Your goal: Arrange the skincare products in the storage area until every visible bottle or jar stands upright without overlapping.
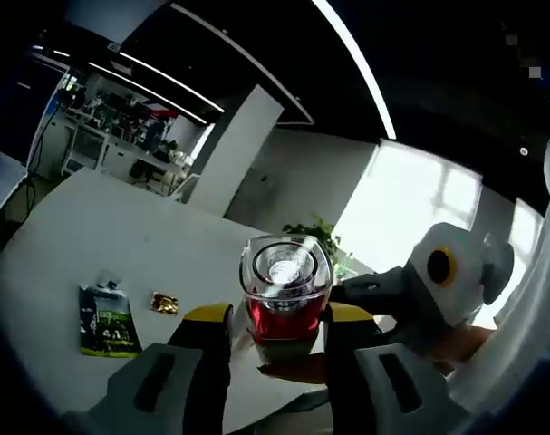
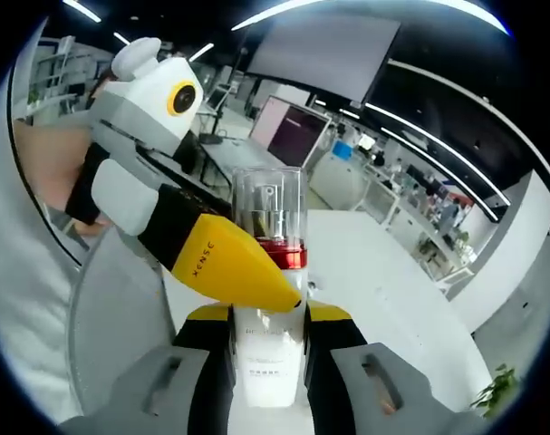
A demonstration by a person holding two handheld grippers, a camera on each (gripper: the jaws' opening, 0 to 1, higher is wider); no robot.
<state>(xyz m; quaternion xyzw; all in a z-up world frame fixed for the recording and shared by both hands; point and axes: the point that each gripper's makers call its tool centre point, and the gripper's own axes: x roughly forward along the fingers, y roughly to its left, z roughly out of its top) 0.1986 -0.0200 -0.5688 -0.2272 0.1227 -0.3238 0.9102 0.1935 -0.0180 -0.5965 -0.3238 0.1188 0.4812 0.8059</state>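
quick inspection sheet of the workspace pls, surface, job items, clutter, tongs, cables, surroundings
surface: round white table, mostly bare
job's things: clear-capped pump bottle with red band and white body, held off the table between both tongs
clutter: green printed sachet and small gold foil packet, lying apart on the table
grippers: left tongs shut on the bottle; right tongs shut on its white body
cables: dark cable hanging by the far table edge
surroundings: office with desks, wall screen, potted plant, bright window
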